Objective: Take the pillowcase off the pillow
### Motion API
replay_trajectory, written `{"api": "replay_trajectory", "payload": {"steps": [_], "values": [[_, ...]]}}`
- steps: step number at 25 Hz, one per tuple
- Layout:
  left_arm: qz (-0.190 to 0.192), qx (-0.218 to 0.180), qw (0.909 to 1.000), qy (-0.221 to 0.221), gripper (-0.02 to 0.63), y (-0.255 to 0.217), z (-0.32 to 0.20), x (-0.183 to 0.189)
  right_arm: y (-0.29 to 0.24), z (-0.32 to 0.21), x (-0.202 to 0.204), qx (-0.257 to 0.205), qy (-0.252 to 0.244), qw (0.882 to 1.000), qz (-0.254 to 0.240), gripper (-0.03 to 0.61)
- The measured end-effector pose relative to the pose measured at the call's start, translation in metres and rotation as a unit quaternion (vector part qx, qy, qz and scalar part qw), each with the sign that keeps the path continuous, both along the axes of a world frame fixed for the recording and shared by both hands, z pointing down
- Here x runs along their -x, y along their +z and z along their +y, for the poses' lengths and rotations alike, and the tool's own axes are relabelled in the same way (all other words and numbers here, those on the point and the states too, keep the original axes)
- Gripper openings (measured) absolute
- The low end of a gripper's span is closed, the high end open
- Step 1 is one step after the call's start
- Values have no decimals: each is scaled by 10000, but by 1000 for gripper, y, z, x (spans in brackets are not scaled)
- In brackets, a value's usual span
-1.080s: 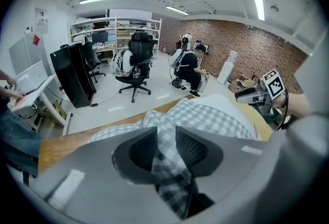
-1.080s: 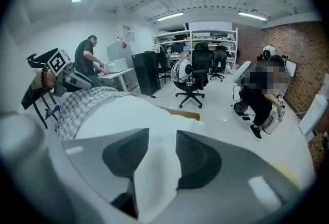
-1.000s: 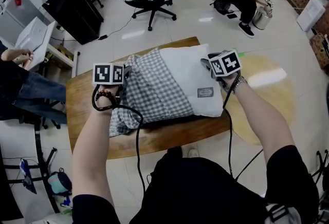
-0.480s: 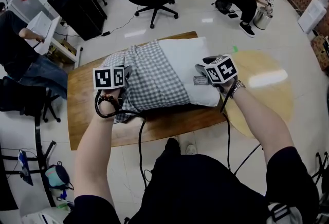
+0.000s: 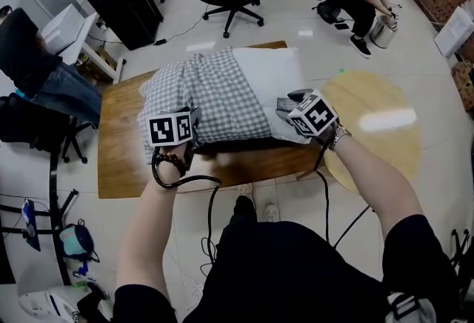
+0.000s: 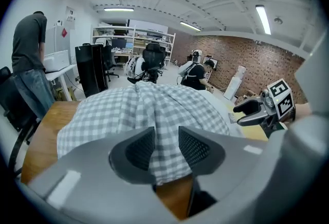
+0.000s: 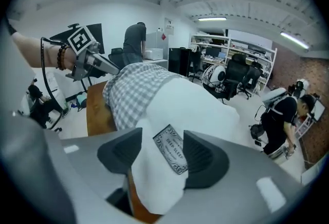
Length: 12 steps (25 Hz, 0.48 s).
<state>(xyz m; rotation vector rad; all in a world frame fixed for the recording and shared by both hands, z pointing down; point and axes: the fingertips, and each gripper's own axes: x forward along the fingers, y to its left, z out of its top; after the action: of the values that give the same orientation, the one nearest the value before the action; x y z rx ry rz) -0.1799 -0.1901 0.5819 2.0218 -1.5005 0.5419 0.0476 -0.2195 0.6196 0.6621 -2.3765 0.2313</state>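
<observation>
While the head view looks down, the white pillow (image 5: 278,84) lies across the wooden desk (image 5: 122,162), close to its near edge. The grey gingham pillowcase (image 5: 211,95) covers the end toward the desk's left edge.

In the left gripper view, the left claw (image 6: 166,148) has just been opening and stands spread around the checked hem.

In the right gripper view, the right claw (image 7: 162,159) has also just been opening. It straddles the pillow's bare, labelled corner without pinching it.

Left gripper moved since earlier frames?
Yes: the left gripper moved toward the table's near edge; its jaws have just been opening, pillowcase between them.
</observation>
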Motion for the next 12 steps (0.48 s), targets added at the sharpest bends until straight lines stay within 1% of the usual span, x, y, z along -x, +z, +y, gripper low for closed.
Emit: {"api": "replay_trajectory", "payload": {"steps": [6,12], "values": [[184,73,9998,-62,178,24,20,-18,22,16,2,-337,-413,9970,570,284],[308,205,9990,-237,224,57,37,-26,42,27,5,-807,-739,9865,1220,324]]}}
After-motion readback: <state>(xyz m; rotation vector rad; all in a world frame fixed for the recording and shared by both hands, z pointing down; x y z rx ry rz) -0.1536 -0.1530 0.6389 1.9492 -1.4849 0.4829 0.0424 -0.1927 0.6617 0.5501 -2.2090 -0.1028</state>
